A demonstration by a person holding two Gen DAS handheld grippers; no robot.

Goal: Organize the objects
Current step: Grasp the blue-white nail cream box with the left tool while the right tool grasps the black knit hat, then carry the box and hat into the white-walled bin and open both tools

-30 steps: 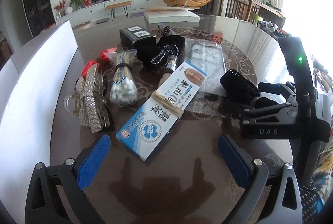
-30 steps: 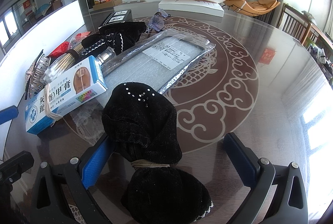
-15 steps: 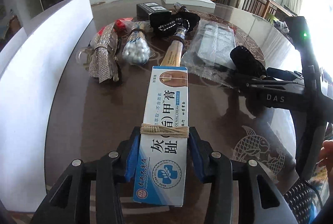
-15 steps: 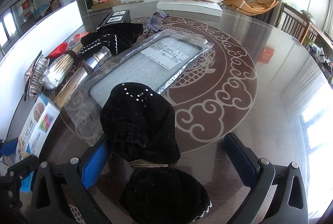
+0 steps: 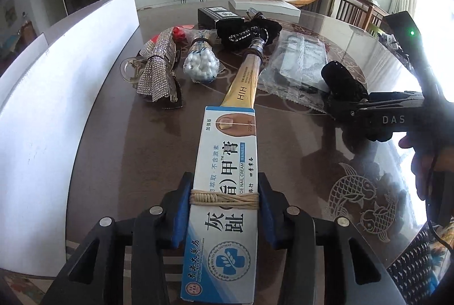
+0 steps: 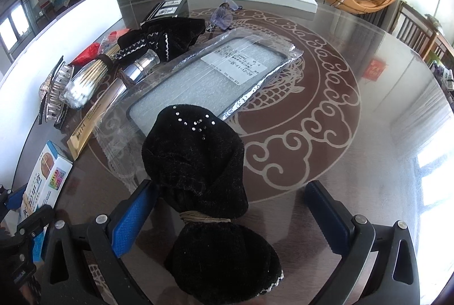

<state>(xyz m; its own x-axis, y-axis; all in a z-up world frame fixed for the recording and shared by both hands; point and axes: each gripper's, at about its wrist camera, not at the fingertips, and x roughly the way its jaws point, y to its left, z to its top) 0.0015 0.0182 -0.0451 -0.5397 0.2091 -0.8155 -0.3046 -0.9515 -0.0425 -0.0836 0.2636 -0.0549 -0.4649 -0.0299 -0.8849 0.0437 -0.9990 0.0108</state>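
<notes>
My left gripper (image 5: 224, 208) is shut on a white and blue nail cream box (image 5: 227, 174) bound with twine and holds it pointing away over the table; the box also shows in the right wrist view (image 6: 42, 186). My right gripper (image 6: 232, 217) is open, its jaws on either side of a black velvet bow (image 6: 198, 157) tied with twine that lies on the glass table. The bow and right gripper (image 5: 366, 106) also show in the left wrist view, right of the box.
On the table (image 5: 113, 152) lie a gold tube (image 5: 247, 78), a cotton swab bundle (image 5: 200, 65), a rhinestone hair clip (image 5: 156, 67), a second black bow (image 5: 247, 30), a black box (image 5: 218, 14), a foil-bagged pad (image 6: 210, 78). A white board (image 5: 71, 78) stands along the left.
My left gripper closed on the nail cream box, lifted it and turned it to point away. The right gripper stayed open around the black bow.
</notes>
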